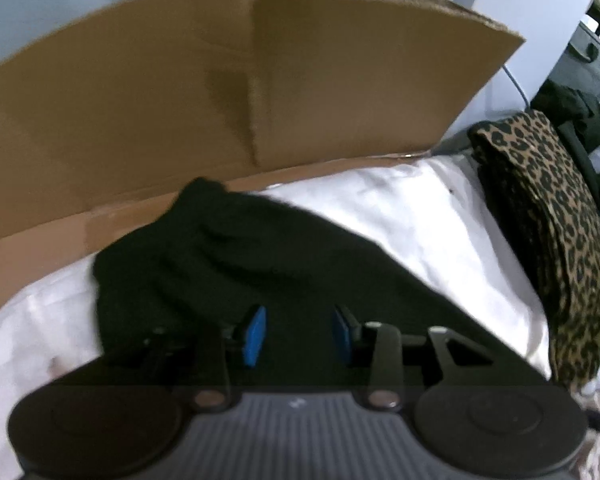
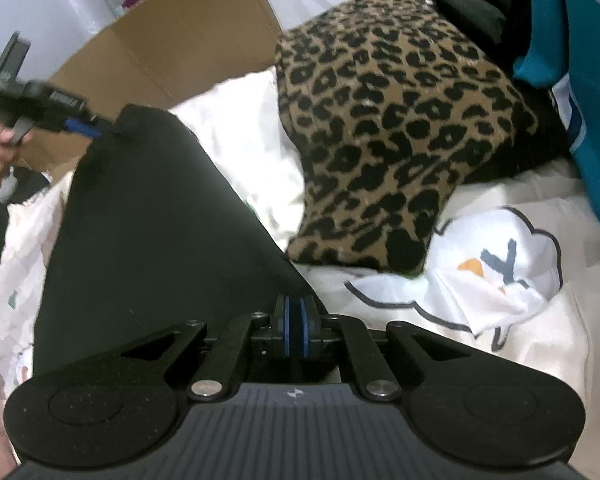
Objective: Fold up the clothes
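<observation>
Two hand-held grippers work the limp, light black garment (image 2: 148,232): the right hand-held gripper (image 2: 294,330) pinches its near corner, the left hand-held gripper (image 1: 298,336) hangs parted, empty.

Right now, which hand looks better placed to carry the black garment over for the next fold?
The right. Its gripper is shut on the near edge of the black garment, ready to pull. The left gripper has its jaws open above the cloth with nothing between them, so it would need to grasp again.

Garment (image 1: 236,264) on bedsheet (image 1: 440,216), cardboard box (image 1: 180,92) behind.
</observation>
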A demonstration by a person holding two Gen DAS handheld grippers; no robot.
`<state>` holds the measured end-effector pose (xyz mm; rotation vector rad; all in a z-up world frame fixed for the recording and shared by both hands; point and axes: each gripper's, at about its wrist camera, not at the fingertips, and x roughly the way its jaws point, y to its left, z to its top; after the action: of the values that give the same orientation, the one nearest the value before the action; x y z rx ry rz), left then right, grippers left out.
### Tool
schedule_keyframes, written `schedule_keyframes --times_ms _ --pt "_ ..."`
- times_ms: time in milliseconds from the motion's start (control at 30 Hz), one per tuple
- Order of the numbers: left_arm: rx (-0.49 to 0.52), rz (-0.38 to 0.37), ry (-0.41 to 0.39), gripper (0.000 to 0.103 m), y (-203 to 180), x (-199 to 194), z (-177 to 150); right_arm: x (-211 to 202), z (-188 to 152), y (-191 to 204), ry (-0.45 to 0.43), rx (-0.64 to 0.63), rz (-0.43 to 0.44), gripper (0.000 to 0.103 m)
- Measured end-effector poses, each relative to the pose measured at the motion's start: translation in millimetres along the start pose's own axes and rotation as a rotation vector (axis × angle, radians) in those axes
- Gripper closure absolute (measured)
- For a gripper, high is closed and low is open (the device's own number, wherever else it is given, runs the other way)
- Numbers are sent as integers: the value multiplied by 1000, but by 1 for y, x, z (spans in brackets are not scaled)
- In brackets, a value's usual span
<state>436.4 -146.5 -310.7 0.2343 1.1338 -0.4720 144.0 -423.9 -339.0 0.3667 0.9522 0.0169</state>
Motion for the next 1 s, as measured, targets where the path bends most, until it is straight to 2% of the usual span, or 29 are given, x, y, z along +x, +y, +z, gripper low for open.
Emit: schedule_keyframes --times_ms 100,267,467,667,833,900,933,1000 --pt "-2 14 -7 60 16 -11 -8 0 5 5 -15 2 13 96" --pt "-18 58 34 62 40 5 -24 10 7 19 -7 -30 31 96" --pt "-76 91 88 66 63 54 -35 28 3 26 42 -56 -13 96" --pt "-87 105 50 63 70 71 -27 34 -1 16 101 -56 -66 94" --pt "-80 101 42 63 70 66 -22 28 0 18 90 -55 -74 93" --pt "-72 93 38 57 68 56 -22 25 1 19 79 -52 -72 94" --pt "-78 84 39 50 68 49 -23 22 1 21 71 -51 -63 94" --pt "-89 64 37 46 68 36 -27 21 1 25 57 -65 -41 94"
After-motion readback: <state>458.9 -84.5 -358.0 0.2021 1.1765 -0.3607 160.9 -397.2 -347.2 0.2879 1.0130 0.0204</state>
